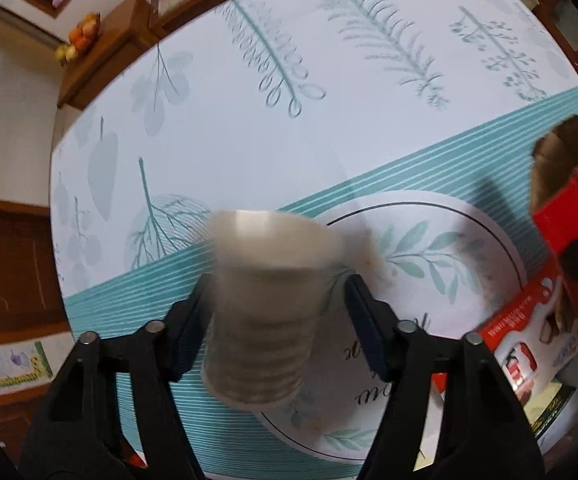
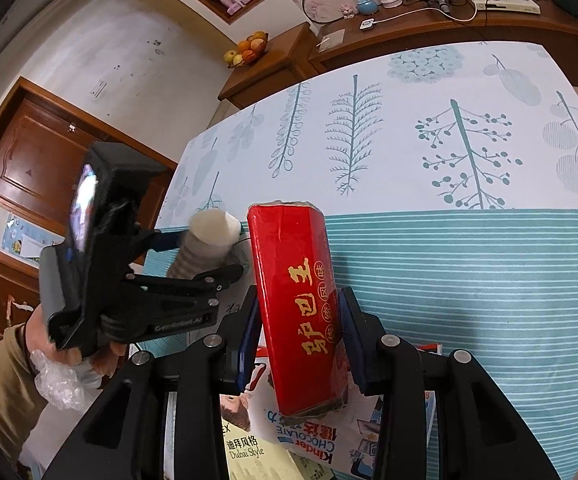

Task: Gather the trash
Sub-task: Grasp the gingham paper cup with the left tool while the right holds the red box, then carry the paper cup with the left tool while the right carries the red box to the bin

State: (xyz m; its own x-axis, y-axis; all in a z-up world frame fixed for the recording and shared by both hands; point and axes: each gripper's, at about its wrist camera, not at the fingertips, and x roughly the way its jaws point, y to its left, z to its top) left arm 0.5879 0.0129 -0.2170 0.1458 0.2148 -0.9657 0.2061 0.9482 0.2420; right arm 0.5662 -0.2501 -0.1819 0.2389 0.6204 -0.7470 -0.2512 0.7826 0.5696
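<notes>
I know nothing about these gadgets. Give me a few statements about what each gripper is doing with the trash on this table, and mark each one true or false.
1. The left gripper has a ribbed plastic cup between its fingers. True.
2. The right gripper is empty. False: it is shut on a red carton with gold characters.
3. The red carton is held roughly upright, its torn end up. True.
4. The cup is lying flat on the tablecloth. False: it sits mouth up between the left gripper's fingers.
5. The tablecloth is plain red. False: it is white and teal with leaf prints and stripes.
6. A Kinder chocolate box lies below the red carton. True.
</notes>
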